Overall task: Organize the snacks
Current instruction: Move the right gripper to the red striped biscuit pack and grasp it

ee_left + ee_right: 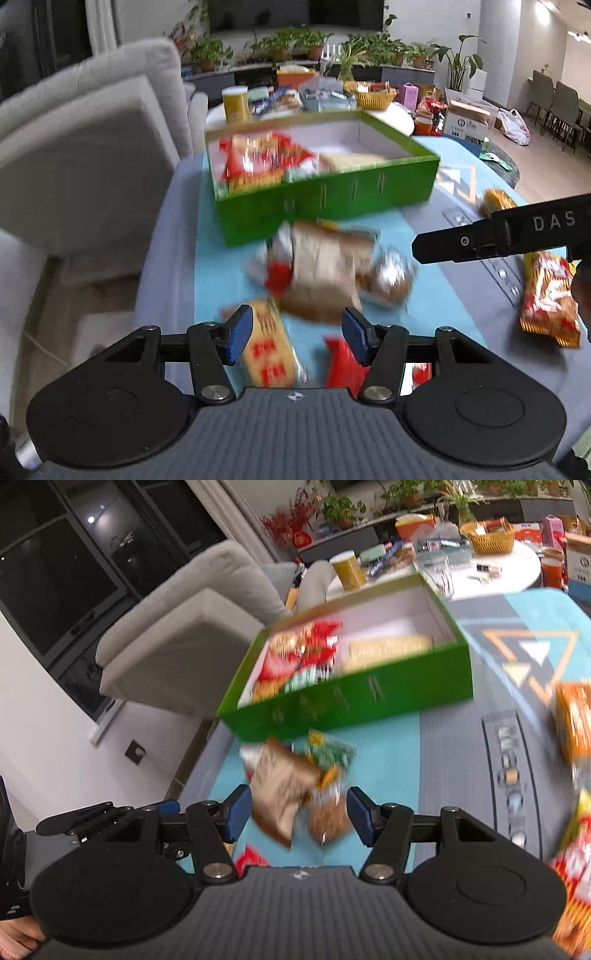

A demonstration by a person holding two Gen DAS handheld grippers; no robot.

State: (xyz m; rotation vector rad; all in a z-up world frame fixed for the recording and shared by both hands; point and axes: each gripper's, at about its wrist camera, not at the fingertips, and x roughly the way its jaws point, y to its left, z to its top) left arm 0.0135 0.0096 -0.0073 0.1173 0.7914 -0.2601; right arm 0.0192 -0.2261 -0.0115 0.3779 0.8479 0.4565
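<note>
A green box (pixel 332 199) (pixel 351 701) stands on the blue mat (pixel 221 258), with red and yellow snack packs in its left part. In front of it lies a blurred pile: a brown packet (pixel 325 266) (pixel 280 786), a clear-wrapped brown cake (pixel 388 280) (pixel 328 816) and a green packet (pixel 328 753). My left gripper (pixel 298 336) hangs open above a yellow packet with red print (pixel 267 354) and a red packet (pixel 343 362), its pads touching neither. My right gripper (pixel 299 816) (pixel 417 247) is open over the brown packet and cake, gripping nothing.
An orange-red packet (pixel 550 299) and another orange one (pixel 574 716) lie on the mat to the right. A grey sofa (pixel 92 147) borders the left side. Behind the box, a white round table holds a yellow can (pixel 236 105) and a yellow basket (pixel 373 96).
</note>
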